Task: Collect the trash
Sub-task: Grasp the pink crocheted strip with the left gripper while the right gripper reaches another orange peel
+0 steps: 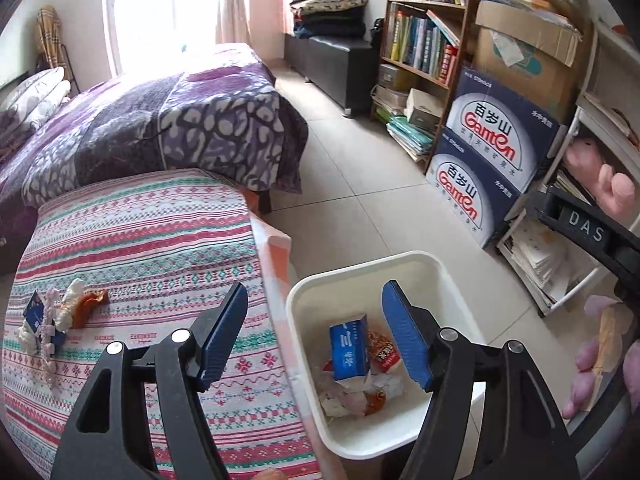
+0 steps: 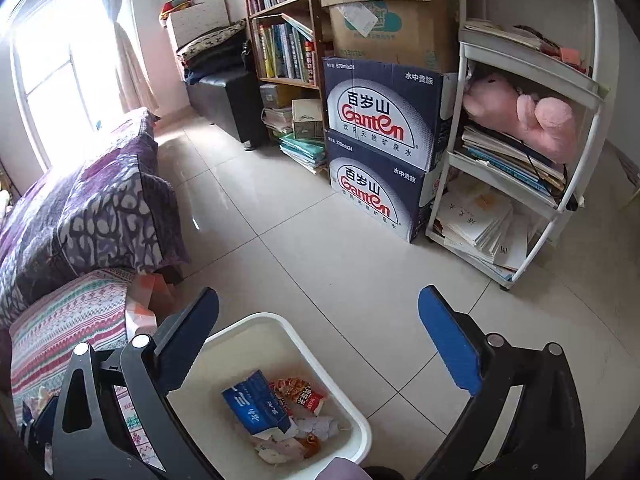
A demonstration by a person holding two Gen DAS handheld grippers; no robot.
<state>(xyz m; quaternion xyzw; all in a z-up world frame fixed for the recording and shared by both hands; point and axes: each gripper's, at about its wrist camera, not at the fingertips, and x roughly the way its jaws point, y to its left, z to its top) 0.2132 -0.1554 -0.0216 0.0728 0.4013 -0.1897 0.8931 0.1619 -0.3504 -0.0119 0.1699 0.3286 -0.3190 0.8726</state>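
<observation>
Left of the left gripper (image 1: pixel 316 332), a small heap of trash (image 1: pixel 60 320) lies on the striped cloth: white crumpled paper, an orange wrapper and a dark blue packet, bunched together and touching. The left gripper is released, its 2 blue-padded fingers spread wide with nothing between them. The table (image 1: pixel 140 240) edge runs under its left finger, and the white bin (image 1: pixel 304 292) stands on the floor just beside that edge, below the gap between the fingers. Inside the bin lie a blue carton (image 1: pixel 349 346) standing tilted, a red snack packet (image 1: pixel 384 350) touching it on the right, and crumpled white paper underneath. The right gripper (image 2: pixel 320 344) also hangs released and empty above the bin (image 2: pixel 352 420). Ahead of it the tiled floor (image 2: pixel 320 240) is open up to 2 stacked water boxes (image 2: pixel 380 148).
</observation>
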